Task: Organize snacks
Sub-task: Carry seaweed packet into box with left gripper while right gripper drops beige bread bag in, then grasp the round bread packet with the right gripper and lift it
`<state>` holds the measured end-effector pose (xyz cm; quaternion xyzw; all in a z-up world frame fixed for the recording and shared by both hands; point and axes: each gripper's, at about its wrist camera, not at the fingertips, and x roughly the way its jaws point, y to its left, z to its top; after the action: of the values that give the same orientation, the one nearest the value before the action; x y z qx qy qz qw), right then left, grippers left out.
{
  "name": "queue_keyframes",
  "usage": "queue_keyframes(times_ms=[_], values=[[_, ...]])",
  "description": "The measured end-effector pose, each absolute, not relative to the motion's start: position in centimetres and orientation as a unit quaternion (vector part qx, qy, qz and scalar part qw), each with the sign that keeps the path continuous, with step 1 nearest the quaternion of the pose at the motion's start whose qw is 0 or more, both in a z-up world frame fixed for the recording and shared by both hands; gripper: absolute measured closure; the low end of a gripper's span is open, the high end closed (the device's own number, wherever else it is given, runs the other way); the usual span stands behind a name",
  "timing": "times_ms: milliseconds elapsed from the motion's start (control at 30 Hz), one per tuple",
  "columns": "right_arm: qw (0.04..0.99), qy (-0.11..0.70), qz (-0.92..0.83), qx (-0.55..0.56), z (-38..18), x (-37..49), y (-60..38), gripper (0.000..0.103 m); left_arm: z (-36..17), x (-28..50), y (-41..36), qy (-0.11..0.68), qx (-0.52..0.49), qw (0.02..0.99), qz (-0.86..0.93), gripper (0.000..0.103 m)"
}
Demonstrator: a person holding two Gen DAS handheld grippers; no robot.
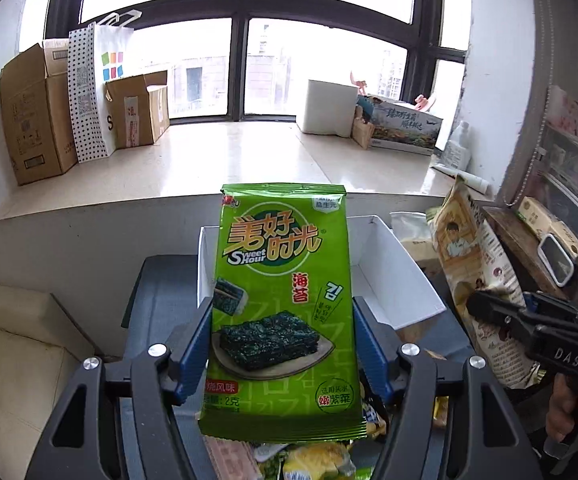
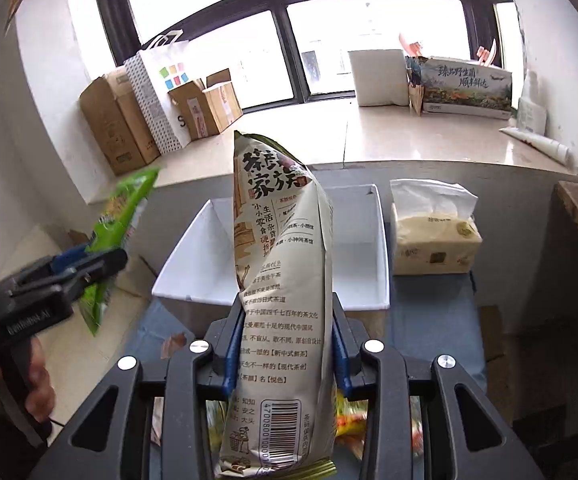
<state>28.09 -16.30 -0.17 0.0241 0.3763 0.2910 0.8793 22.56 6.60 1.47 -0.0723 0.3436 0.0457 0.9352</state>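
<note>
My left gripper [image 1: 283, 344] is shut on a green seaweed snack packet [image 1: 285, 280], held upright above the table in front of a white open box [image 1: 389, 276]. My right gripper [image 2: 289, 340] is shut on a tall beige snack bag with Chinese print [image 2: 285, 280], held upright before the same white box [image 2: 365, 256]. The beige bag [image 1: 477, 280] and right gripper [image 1: 529, 320] show at the right of the left wrist view. The green packet [image 2: 121, 224] and left gripper [image 2: 69, 276] show at the left of the right wrist view. More snack packets [image 1: 317, 460] lie below the grippers.
A tissue pack [image 2: 433, 232] sits right of the white box on the blue-grey table [image 2: 429, 328]. The window ledge [image 1: 229, 156] holds cardboard boxes [image 1: 37, 116], a paper bag [image 1: 97, 84], a white block [image 1: 329, 108] and a printed carton [image 1: 405, 128]. A cream sofa [image 1: 13, 360] is left.
</note>
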Motion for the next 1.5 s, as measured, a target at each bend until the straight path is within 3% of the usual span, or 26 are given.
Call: queue_keyframes(times_ms=[167,367,433,467,500,933,1333,1500], values=[[0.866,0.415,0.279,0.021,-1.8,36.3,-13.6,0.064,-2.0,29.9,8.2,0.398,-0.082,0.912,0.062,0.033],[0.856,0.448,0.259,0.021,-4.1,41.3,-12.1,0.061,-5.1,33.1,9.7,0.424,-0.081,0.899,0.07,0.031],[0.86,0.449,0.241,0.004,-4.6,42.0,-11.5,0.047,-5.9,33.5,10.2,0.434,-0.09,0.894,0.066,0.024],[0.863,0.445,0.241,0.001,-4.7,42.2,-11.4,0.012,-6.4,33.7,10.4,0.439,-0.091,0.892,0.062,0.017],[0.865,0.442,0.238,0.002,-4.8,42.4,-11.4,0.0,-6.7,33.7,10.5,0.442,-0.089,0.89,0.067,0.0],[0.895,0.359,0.266,0.008,-1.2,36.6,-13.9,0.0,-5.5,28.9,10.6,0.39,-0.09,0.916,0.037,0.0],[0.907,0.301,0.293,-0.009,-0.6,22.3,-18.9,0.0,-1.6,13.9,7.3,0.328,-0.064,0.942,0.011,0.0],[0.925,0.276,0.257,-0.036,-2.7,15.5,-21.0,0.0,-2.7,6.8,6.3,0.323,-0.089,0.942,0.004,0.0]])
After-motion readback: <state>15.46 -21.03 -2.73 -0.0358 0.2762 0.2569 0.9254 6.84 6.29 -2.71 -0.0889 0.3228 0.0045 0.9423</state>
